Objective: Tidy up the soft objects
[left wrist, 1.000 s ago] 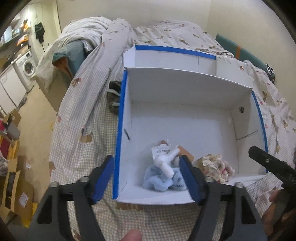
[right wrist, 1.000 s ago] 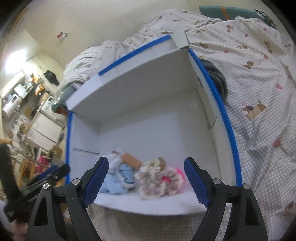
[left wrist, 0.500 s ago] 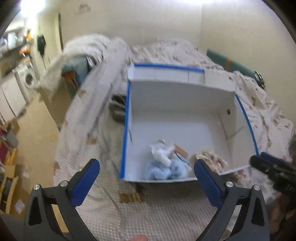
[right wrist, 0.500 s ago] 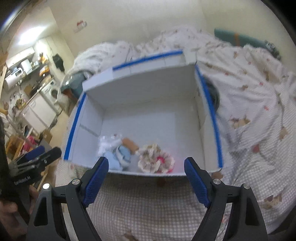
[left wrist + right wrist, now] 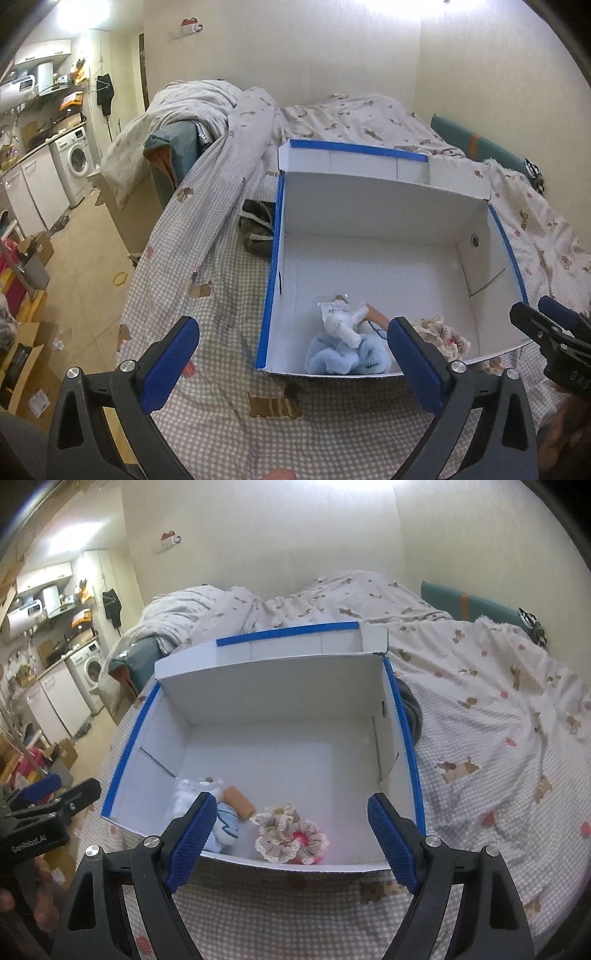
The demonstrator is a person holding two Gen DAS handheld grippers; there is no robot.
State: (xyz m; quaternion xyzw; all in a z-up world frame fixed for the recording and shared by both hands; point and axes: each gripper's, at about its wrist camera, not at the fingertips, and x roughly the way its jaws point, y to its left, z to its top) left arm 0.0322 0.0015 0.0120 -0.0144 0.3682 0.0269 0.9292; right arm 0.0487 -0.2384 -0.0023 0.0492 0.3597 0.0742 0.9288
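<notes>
Left wrist view: a light-blue plush toy [image 5: 347, 356] with a white part and a paper tag on top lies in the near left corner of the white cardboard box [image 5: 373, 221], against its near wall, and a small tan cylinder [image 5: 376, 316] sits just behind it. To its right, also by the near wall, lies a frilly floral scrunchie [image 5: 445, 334]; the right wrist view shows its lace edge and a pink-red centre [image 5: 291, 838], close to the blue toy [image 5: 225, 827] but with a gap of white floor between them. The rest of the box floor is bare. The box has blue tape along its side rims and its far flap stands up. It rests on a checked bedspread [image 5: 221, 410] printed with small dogs, and a dark garment [image 5: 258, 230] lies just beside its left wall. The left gripper [image 5: 291, 363] hovers over the bedspread on the near side of the box with its blue-padded jaws spread wide and nothing between them. The right gripper [image 5: 291, 843] also hangs on the near side, jaws wide apart and empty, the scrunchie seen between them but down in the box. Further left, beyond the bed, are a tiled floor, cardboard cartons [image 5: 33, 373] and a washing machine [image 5: 75, 162].
</notes>
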